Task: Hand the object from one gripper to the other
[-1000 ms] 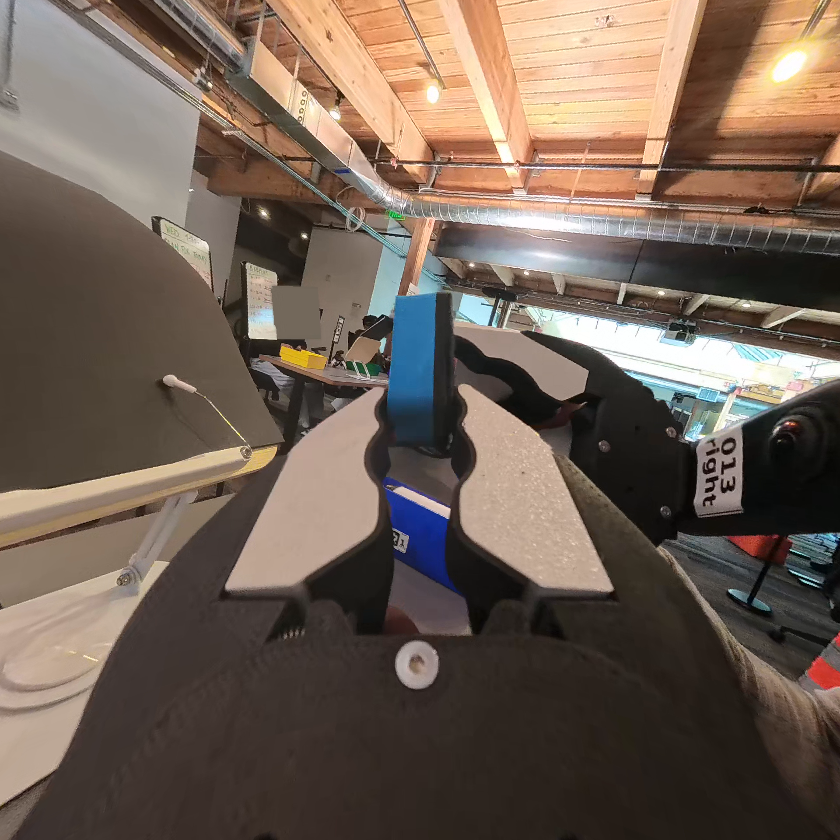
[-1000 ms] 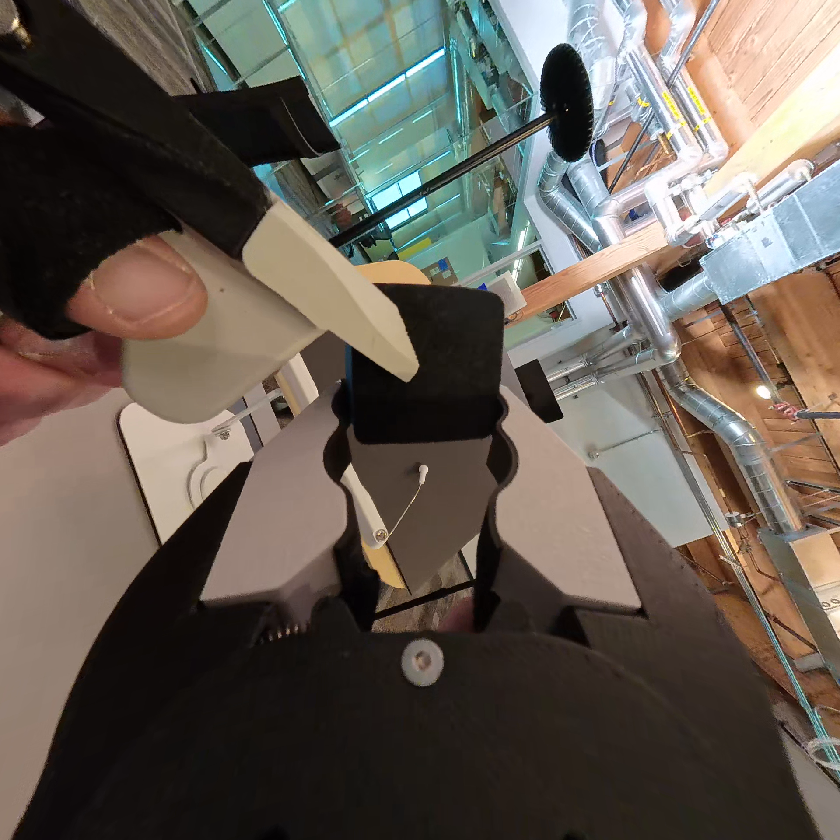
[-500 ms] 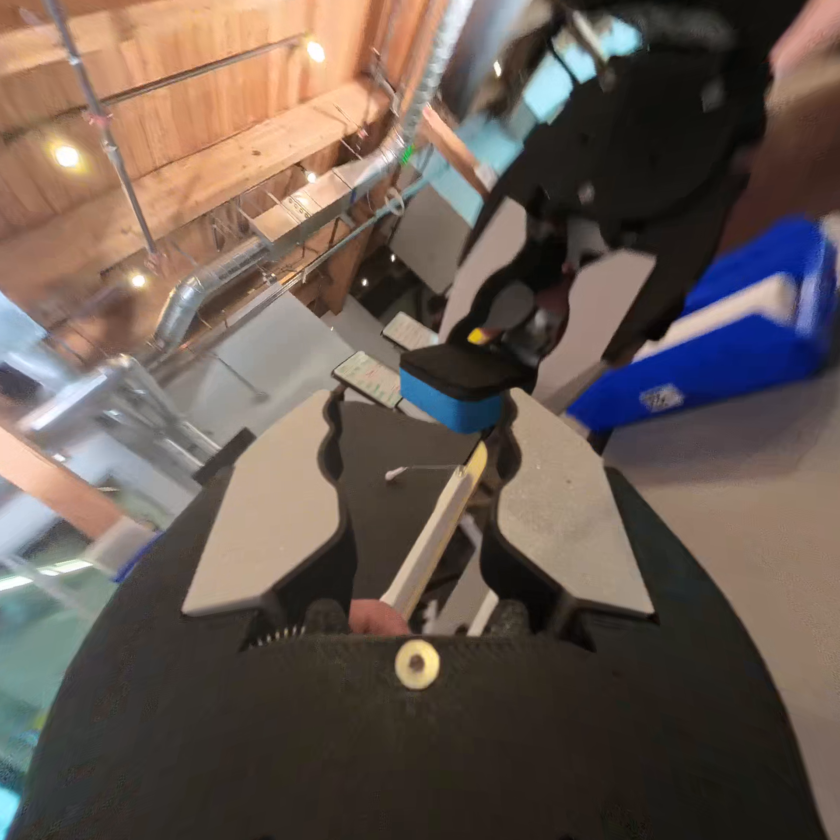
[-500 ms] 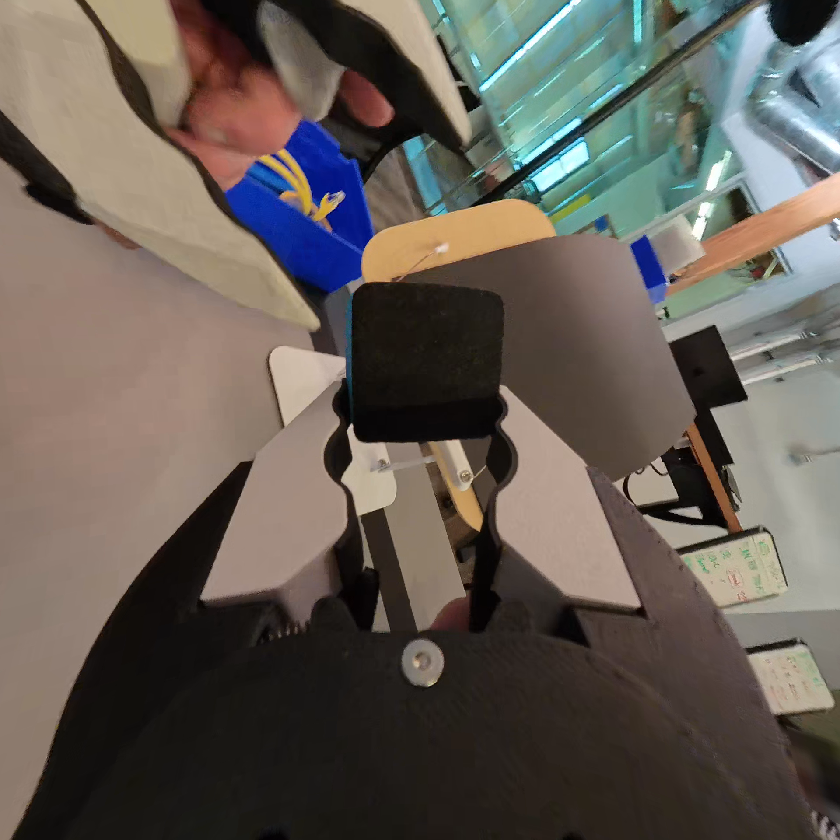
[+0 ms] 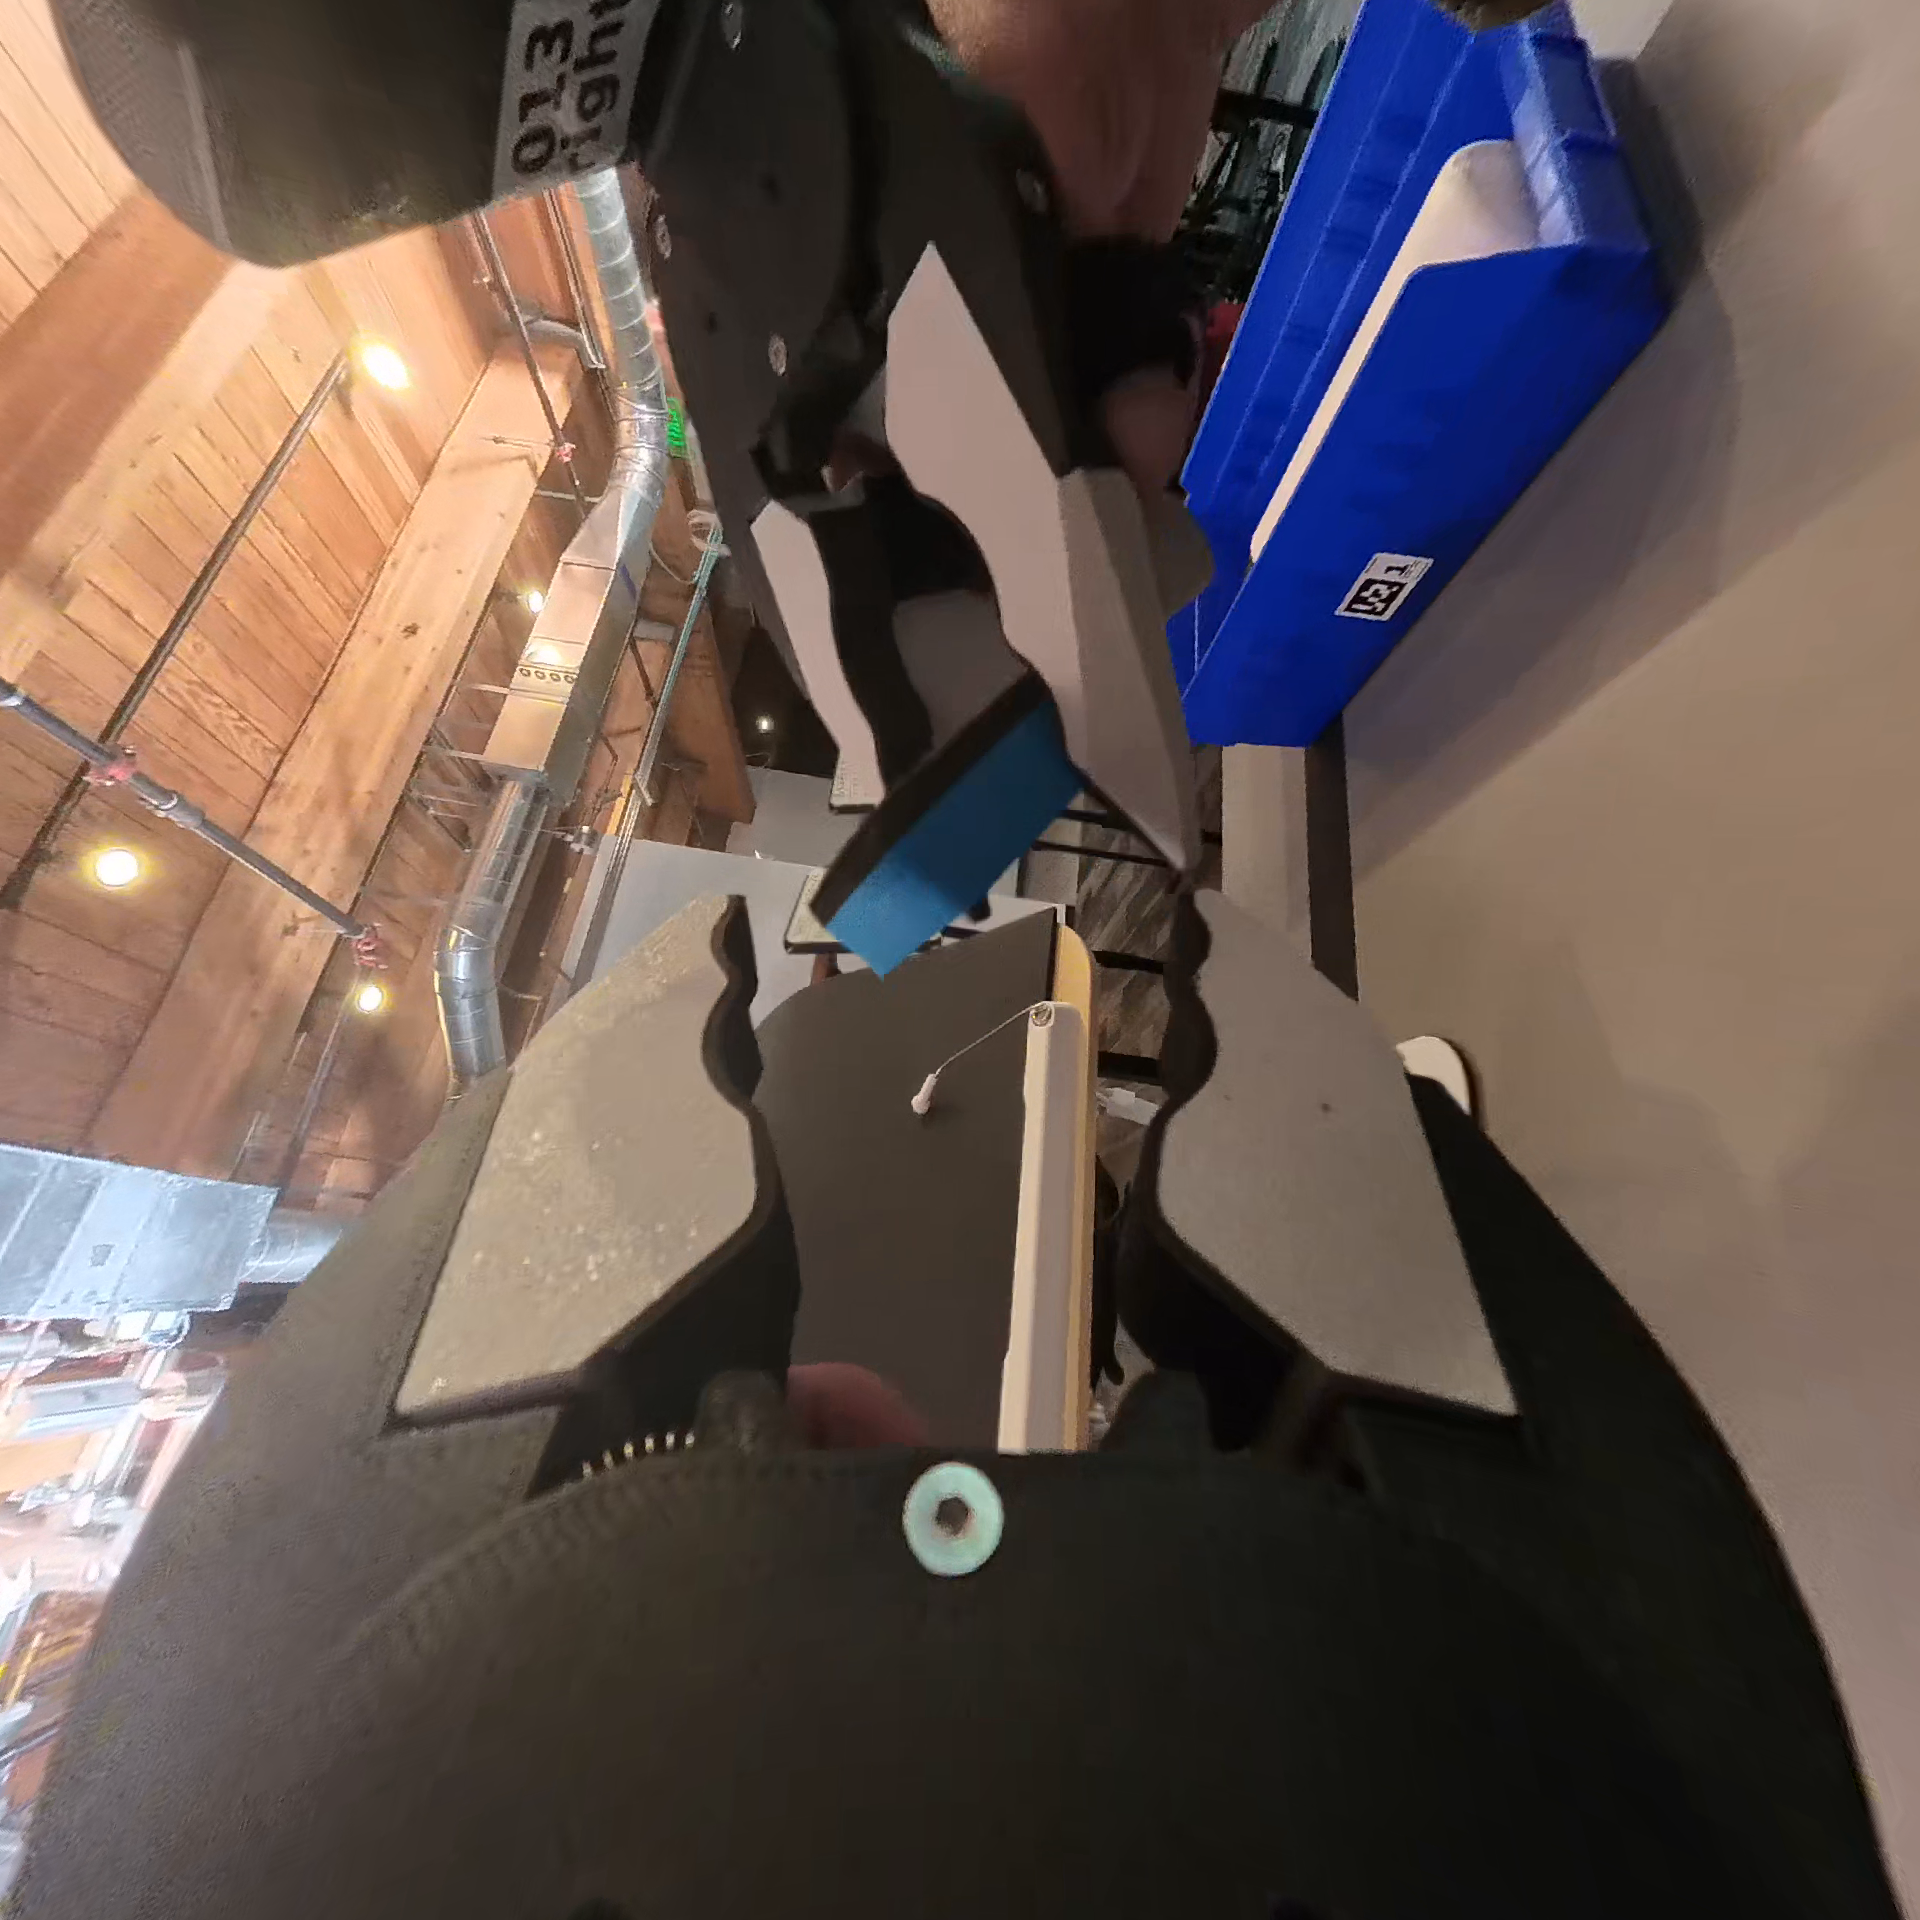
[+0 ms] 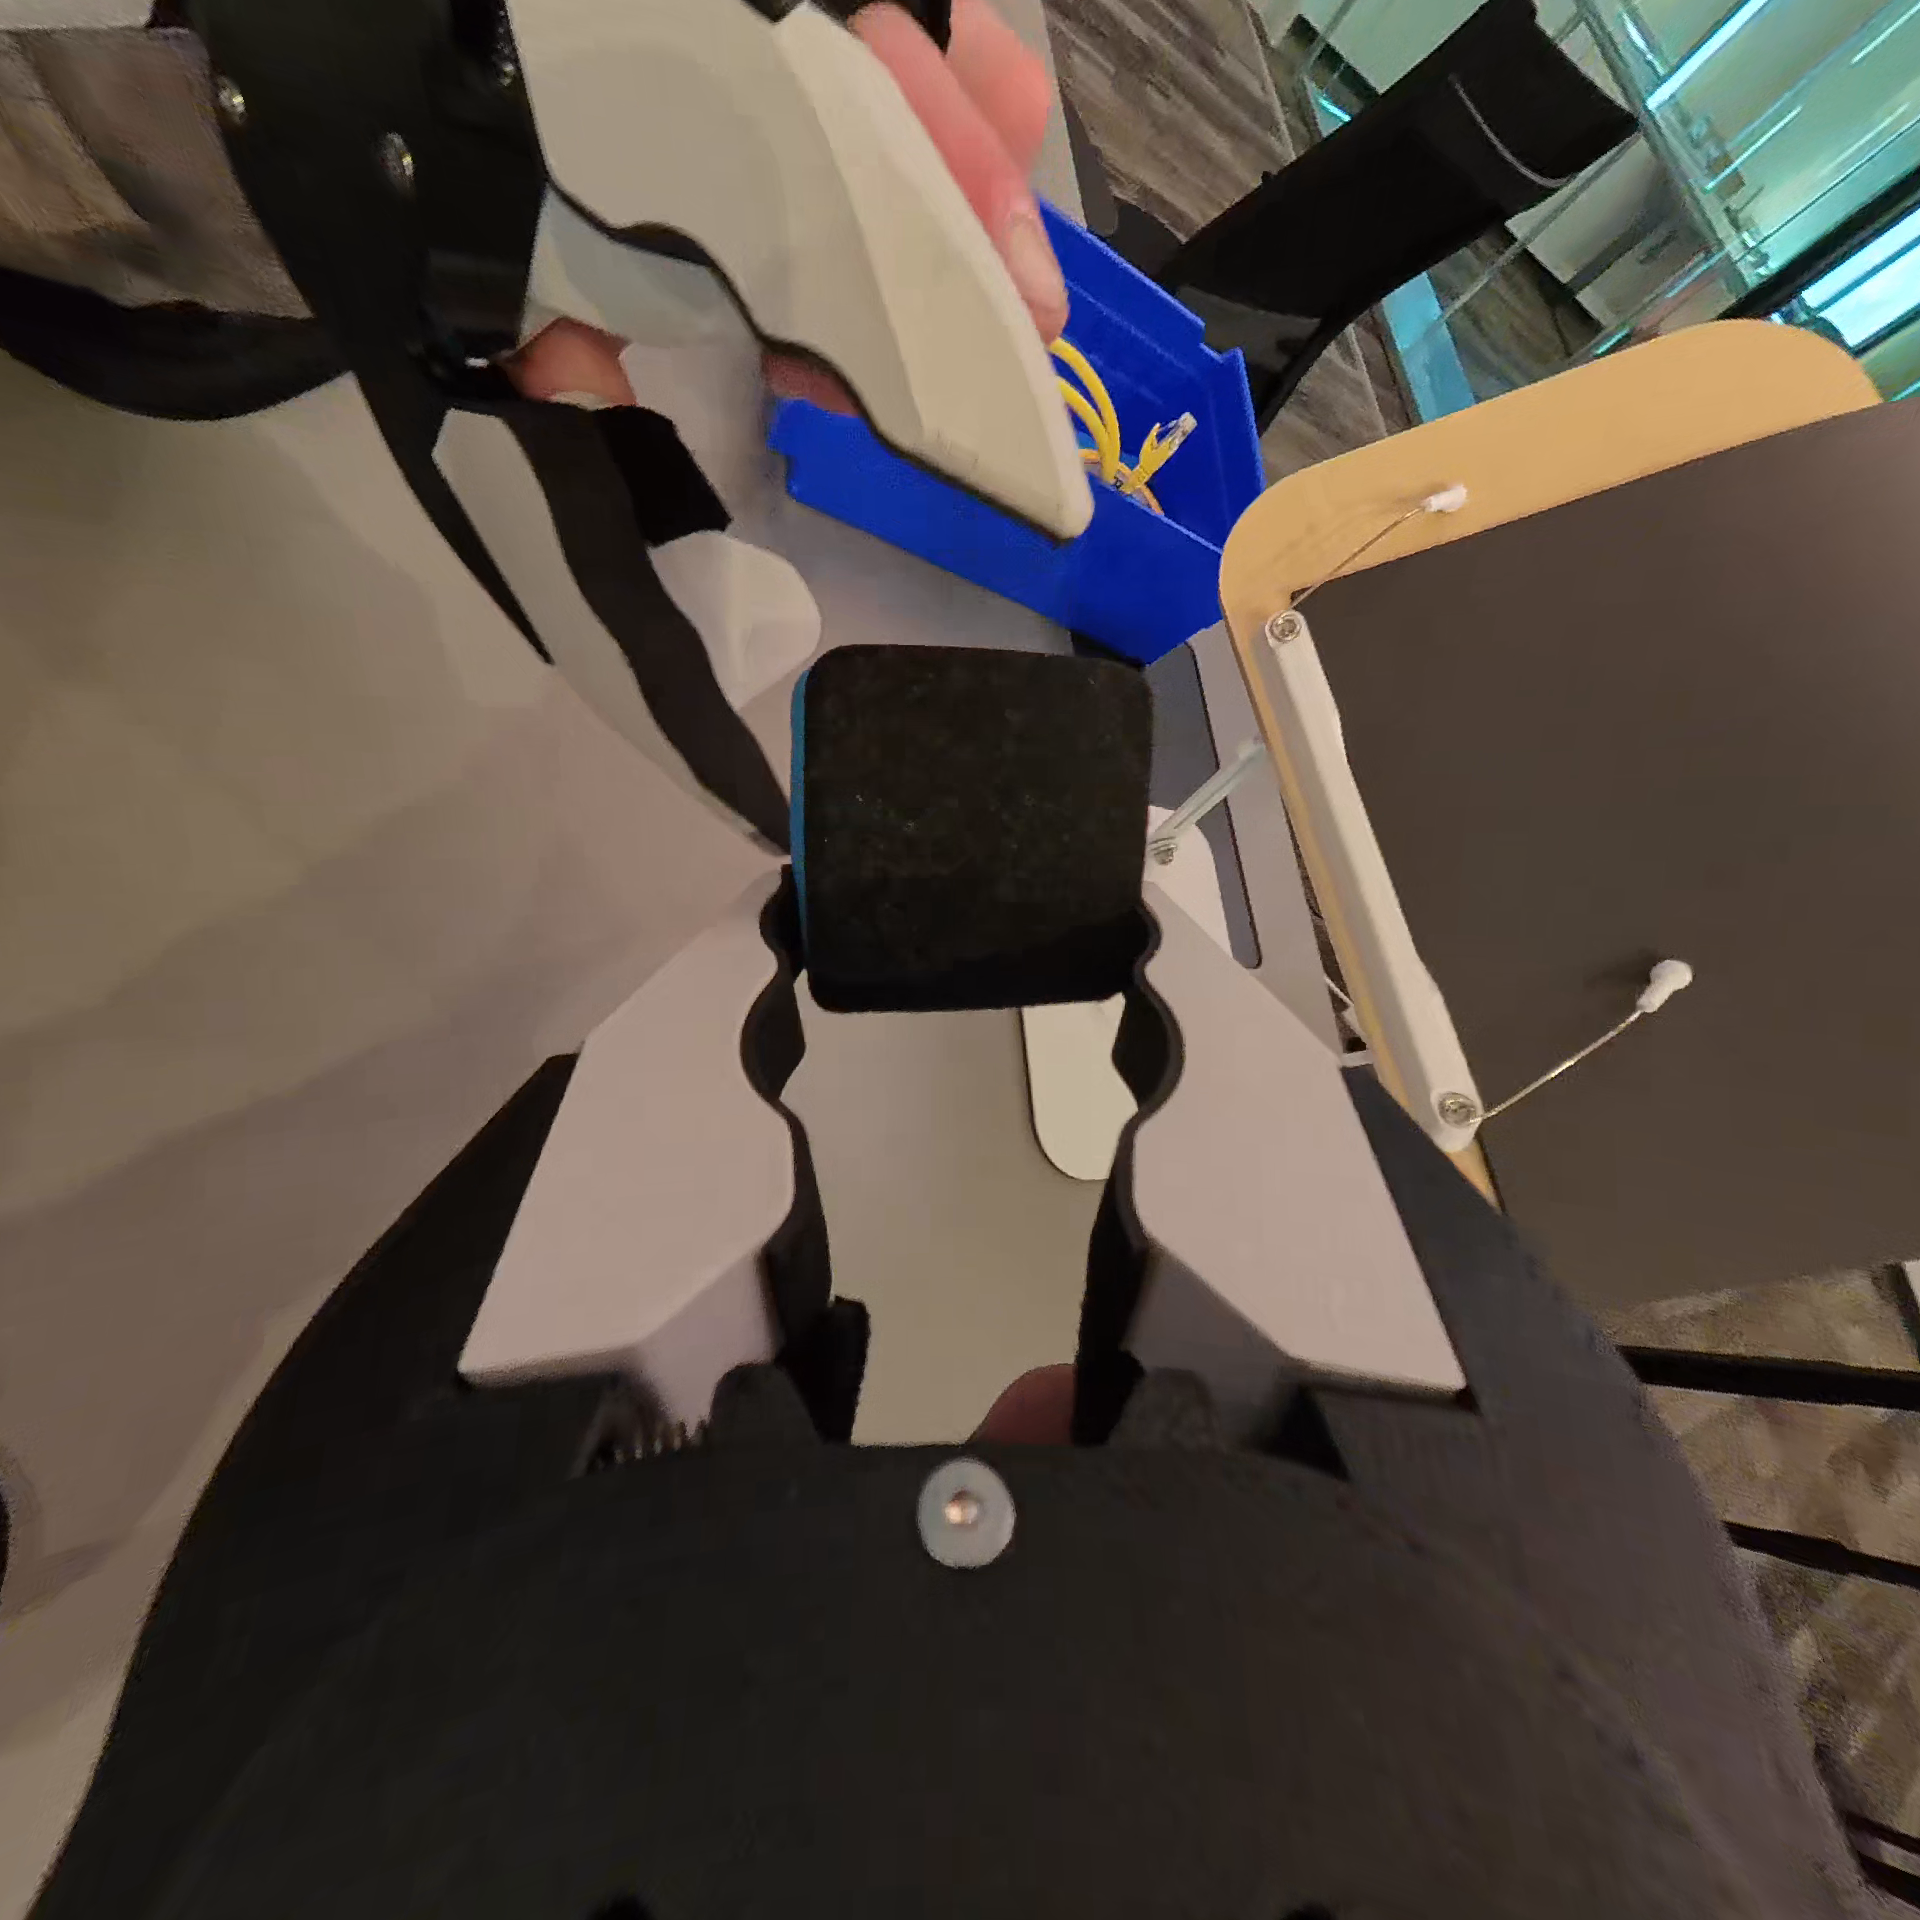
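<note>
A blue plastic bin (image 5: pixel 1455 416) is seen on a grey tabletop (image 5: pixel 1662 1039), w/ a white insert held inside and a small label fixed to its side. Yellow cables (image 6: pixel 1101 416) are shown in a blue bin (image 6: pixel 1039 561) in the right wrist view. Beside it, a dark panel (image 6: pixel 1662 831) is mounted on a pale wood board (image 6: pixel 1538 416) w/ a white bracket (image 6: pixel 1361 873). Overhead, wood ceiling planks (image 5: pixel 208 520) are lit by round lamps, and a silver duct (image 5: pixel 623 312) is run along them.

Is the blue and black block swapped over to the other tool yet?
Yes, it looks swapped. The right tool is shut on the blue and black block, pinching its end. The left tool is open and empty, close below the block but not touching it. What looks left is only moving the two tools apart.
</note>
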Action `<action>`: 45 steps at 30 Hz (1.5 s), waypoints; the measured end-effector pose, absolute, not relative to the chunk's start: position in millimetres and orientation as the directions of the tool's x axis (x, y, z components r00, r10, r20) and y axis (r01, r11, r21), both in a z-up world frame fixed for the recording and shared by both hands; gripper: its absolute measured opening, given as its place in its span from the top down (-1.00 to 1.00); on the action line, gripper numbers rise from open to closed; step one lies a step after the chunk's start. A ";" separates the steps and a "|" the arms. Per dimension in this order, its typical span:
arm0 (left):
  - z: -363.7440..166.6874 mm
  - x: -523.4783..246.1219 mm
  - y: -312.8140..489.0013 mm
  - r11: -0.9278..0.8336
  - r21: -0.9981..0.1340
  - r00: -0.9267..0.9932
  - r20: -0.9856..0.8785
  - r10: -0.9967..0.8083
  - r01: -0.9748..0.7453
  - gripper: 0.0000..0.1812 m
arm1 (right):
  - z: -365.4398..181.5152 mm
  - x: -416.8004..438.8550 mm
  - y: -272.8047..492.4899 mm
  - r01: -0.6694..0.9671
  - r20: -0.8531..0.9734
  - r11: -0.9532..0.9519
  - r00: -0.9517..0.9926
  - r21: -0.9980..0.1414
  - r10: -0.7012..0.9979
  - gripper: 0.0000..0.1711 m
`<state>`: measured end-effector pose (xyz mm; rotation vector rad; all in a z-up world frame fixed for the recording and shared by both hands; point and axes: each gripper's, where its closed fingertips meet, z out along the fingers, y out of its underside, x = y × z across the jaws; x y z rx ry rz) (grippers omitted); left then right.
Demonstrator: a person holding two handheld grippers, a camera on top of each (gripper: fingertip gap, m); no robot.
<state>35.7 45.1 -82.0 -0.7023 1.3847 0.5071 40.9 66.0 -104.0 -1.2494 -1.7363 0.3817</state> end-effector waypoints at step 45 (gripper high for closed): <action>-65.8 -9.5 83.7 -0.150 -0.987 0.575 0.091 -0.813 -0.056 0.71 | -58.6 -34.2 99.2 0.635 0.976 0.743 0.176 -0.210 0.125 -0.11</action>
